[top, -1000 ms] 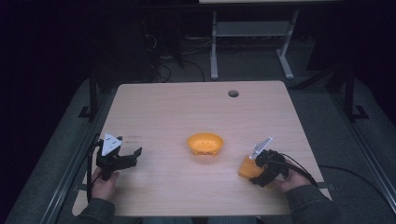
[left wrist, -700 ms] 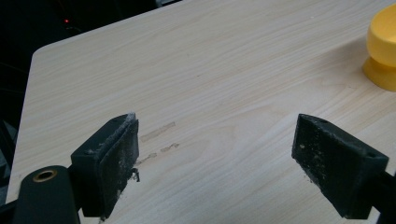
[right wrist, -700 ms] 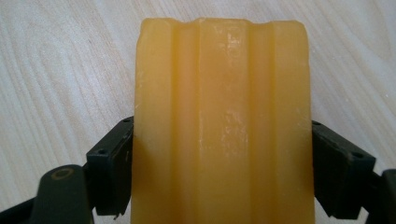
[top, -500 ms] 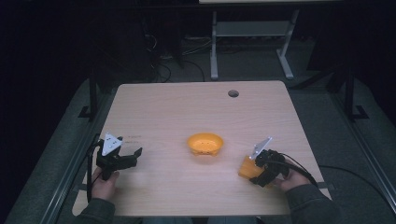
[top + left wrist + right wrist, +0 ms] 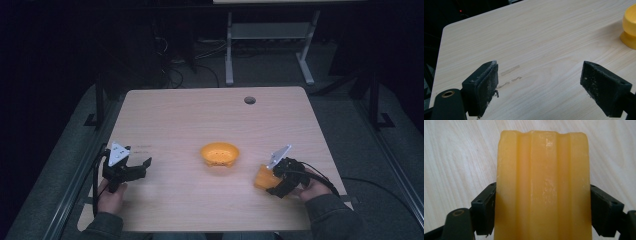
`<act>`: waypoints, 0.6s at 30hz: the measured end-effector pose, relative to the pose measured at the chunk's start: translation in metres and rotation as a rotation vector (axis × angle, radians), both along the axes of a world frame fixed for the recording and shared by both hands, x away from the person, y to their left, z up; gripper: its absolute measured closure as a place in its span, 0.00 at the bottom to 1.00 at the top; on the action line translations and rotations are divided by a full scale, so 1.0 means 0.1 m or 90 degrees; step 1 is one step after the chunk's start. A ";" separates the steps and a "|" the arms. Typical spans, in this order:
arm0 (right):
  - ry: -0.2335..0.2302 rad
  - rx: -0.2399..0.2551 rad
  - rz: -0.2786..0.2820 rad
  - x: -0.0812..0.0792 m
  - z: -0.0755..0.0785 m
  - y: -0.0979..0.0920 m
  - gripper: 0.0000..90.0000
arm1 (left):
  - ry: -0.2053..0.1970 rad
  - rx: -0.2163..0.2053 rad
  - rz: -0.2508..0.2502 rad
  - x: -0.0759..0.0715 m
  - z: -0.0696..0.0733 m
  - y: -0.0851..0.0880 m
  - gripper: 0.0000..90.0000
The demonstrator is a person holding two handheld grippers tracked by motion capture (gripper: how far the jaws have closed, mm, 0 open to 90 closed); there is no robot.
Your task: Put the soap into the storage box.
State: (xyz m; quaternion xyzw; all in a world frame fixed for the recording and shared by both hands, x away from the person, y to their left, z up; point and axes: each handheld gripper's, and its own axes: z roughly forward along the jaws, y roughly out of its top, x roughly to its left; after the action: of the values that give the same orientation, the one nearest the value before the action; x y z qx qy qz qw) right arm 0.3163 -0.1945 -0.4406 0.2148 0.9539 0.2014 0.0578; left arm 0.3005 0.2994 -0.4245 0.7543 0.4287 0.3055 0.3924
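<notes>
An orange bowl (image 5: pixel 219 153) stands near the middle of the wooden table (image 5: pixel 200 115); its edge (image 5: pixel 629 27) shows at the right of the left gripper view. My right gripper (image 5: pixel 270 182) at the table's front right is shut on a ribbed orange block (image 5: pixel 263 177). In the right gripper view the block (image 5: pixel 542 187) stands between both jaws, just above the wood. My left gripper (image 5: pixel 141 167) rests at the front left, open, with nothing between its pads (image 5: pixel 485 85), only bare table.
A round cable hole (image 5: pixel 249 100) sits near the table's far edge. A few faint tape marks (image 5: pixel 510 70) lie on the wood ahead of the left gripper. Beyond the table, a grey desk frame (image 5: pixel 267 35) and cables stand on the dark floor.
</notes>
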 end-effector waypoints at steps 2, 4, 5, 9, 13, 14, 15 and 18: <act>-0.002 0.004 0.004 0.01 0.03 0.01 0.23 | -0.001 -0.002 0.001 0.00 0.00 0.00 0.16; -0.002 0.007 0.007 0.03 0.06 0.03 0.23 | -0.003 0.000 0.000 0.00 0.00 0.01 0.16; -0.002 0.007 0.007 0.03 0.06 0.03 0.23 | -0.003 0.000 0.000 0.00 0.00 0.01 0.16; -0.007 0.014 0.016 0.06 0.11 0.04 0.23 | -0.004 0.002 0.001 0.01 0.00 0.01 0.16; -0.008 0.015 0.030 0.10 0.19 0.09 0.23 | -0.003 -0.002 0.006 0.01 0.00 0.01 0.16; -0.011 0.013 0.033 0.11 0.21 0.10 0.23 | -0.003 -0.003 0.006 0.01 0.00 0.01 0.16; -0.012 0.014 0.037 0.12 0.22 0.11 0.23 | -0.003 -0.003 0.006 0.01 0.00 0.02 0.16; -0.010 0.022 0.046 0.14 0.27 0.14 0.23 | -0.002 -0.002 0.006 0.02 0.00 0.02 0.16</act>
State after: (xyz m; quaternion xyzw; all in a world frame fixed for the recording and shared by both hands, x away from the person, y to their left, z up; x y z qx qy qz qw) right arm 0.3305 -0.1808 -0.4132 0.1799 0.9568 0.2216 0.0545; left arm 0.3023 0.3010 -0.4248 0.7510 0.4324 0.3078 0.3929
